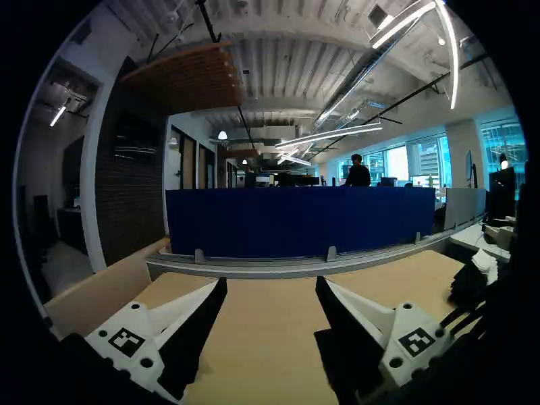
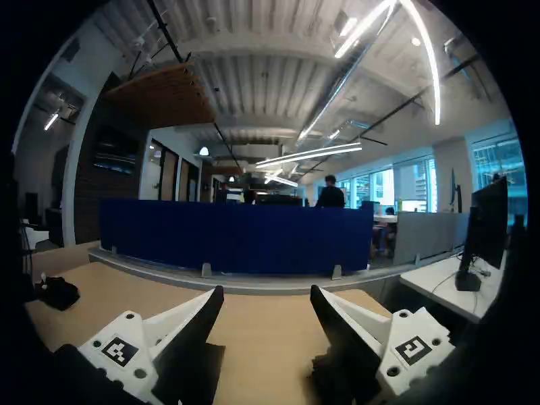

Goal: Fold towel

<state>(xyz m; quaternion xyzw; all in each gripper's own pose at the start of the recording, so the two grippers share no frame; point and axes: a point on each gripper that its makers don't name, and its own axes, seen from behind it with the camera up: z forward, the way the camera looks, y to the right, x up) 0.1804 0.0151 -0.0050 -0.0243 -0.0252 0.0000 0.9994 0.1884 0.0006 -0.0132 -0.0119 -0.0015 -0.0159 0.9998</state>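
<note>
My left gripper (image 1: pixel 270 283) is open over a light wooden table (image 1: pixel 270 337), its white fingers with black pads spread wide and nothing between them. My right gripper (image 2: pixel 265 290) is also open above the same kind of tabletop (image 2: pixel 263 337), with nothing held. A small dark lump (image 2: pixel 57 292) lies on the table at the far left of the right gripper view; I cannot tell what it is. Dark shapes topped by something white (image 1: pixel 482 260) sit at the right edge of the left gripper view, too unclear to name.
A blue partition (image 1: pixel 297 219) on a grey rail runs along the table's far edge, also seen as the blue partition (image 2: pixel 229 236). A person (image 1: pixel 357 172) stands behind it. A monitor (image 2: pixel 482 226) stands on a white desk at the right.
</note>
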